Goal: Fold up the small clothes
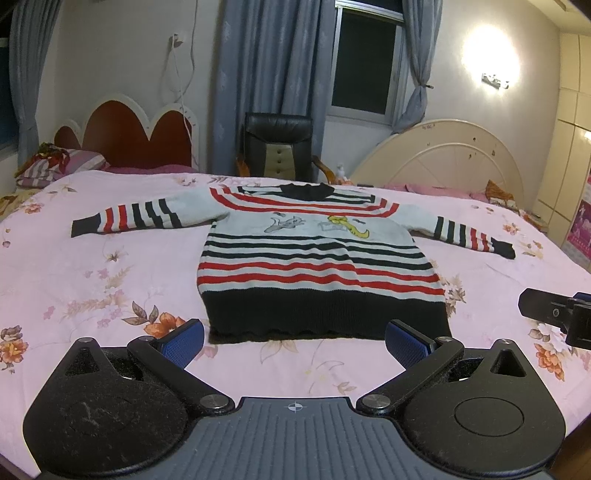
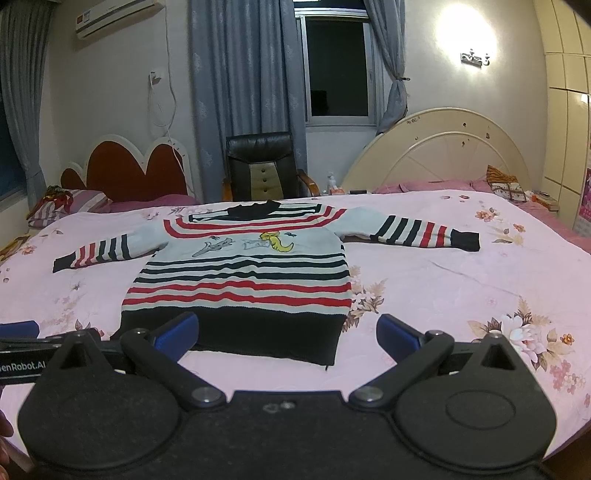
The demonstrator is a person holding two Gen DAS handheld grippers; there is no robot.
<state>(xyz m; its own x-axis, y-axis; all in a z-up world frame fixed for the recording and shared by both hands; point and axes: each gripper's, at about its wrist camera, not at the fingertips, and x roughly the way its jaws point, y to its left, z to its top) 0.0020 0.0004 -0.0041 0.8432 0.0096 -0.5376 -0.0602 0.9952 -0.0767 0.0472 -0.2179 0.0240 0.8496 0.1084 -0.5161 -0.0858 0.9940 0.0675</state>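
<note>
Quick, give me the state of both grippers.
Left gripper: open, holding nothing, short of the sweater hem.
Right gripper: open, holding nothing.

right gripper (image 1: 565, 317): cut by right picture edge, jaws unseen
left gripper (image 2: 22, 347): cut by left edge, label text clipped
sweater (image 2: 236, 280) hem: near-left corner behind blue finger (image 2: 177, 332)
sweater motifs: too small to identify

White lettering reading "enRobot.AI" (its opening letters cut off by the picture's edge) stands on the black body of the left gripper (image 2: 22, 365), seen at the lower left of the right wrist view. A red-and-white label on the white wall-mounted air conditioner (image 2: 114, 16) and the pink poster (image 2: 583, 210) at the right edge carry print too small to read.
</note>
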